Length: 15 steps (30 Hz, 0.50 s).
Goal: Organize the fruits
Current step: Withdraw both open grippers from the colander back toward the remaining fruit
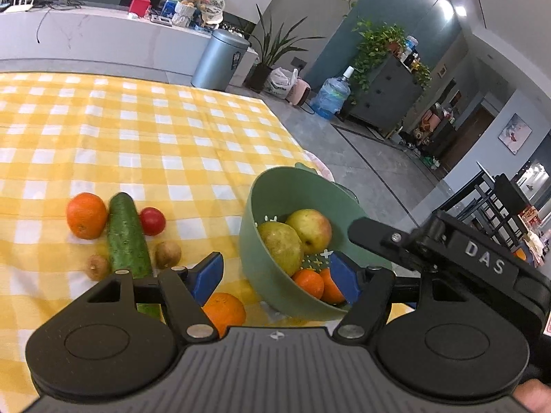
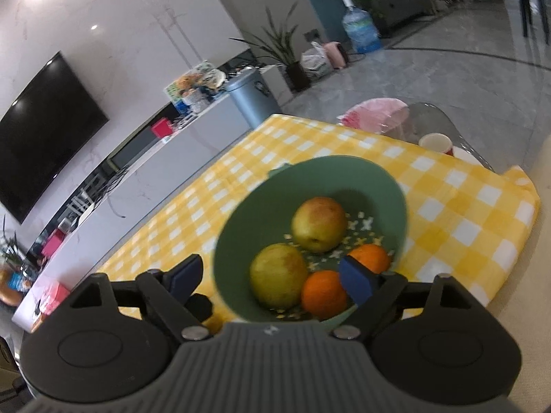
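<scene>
Left tongs (image 1: 275, 272) open over loose orange (image 1: 224, 311); right tongs (image 2: 272, 275) open, empty, straddling green colander (image 2: 396, 186) rim. Risk: colander on bench (image 1: 137, 130) tips if rim is pushed.

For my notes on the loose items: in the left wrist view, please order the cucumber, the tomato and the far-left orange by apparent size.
1. cucumber, clearly the longest.
2. far-left orange.
3. tomato, smallest.
All three lie close together, so distance distorts little.

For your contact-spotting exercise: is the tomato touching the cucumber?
Touching. In the left wrist view the tomato sits pressed against the cucumber, with no checked cloth showing between them.
</scene>
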{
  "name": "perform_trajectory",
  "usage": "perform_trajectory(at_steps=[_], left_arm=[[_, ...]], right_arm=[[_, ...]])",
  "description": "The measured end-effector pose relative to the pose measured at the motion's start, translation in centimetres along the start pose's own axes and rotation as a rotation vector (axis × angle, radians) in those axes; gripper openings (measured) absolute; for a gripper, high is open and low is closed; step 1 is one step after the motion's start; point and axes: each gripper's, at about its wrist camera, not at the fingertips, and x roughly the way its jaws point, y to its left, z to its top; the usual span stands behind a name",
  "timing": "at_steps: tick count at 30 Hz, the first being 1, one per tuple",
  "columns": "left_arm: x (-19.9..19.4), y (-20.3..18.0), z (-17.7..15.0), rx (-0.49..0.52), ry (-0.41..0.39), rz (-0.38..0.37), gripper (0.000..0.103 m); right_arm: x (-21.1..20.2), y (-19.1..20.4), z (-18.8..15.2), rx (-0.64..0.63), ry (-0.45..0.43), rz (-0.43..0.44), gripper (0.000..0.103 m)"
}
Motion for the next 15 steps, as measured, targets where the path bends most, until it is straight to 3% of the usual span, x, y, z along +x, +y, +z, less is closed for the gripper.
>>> perform_trajectory(at_steps=[5,15], left_arm=[[-3.1,0.6,0.3,-0.020,-0.027,0.016,0.082],[-8.8,3.5,0.4,-0.078,-0.078,0.124,0.082]], right_arm=[[-1.3,2.3,-0.5,-0.042,-0.050,0.031,0.083],[-2.6,6.5,-1.8,-0.120,-0.038,0.092,0.080]])
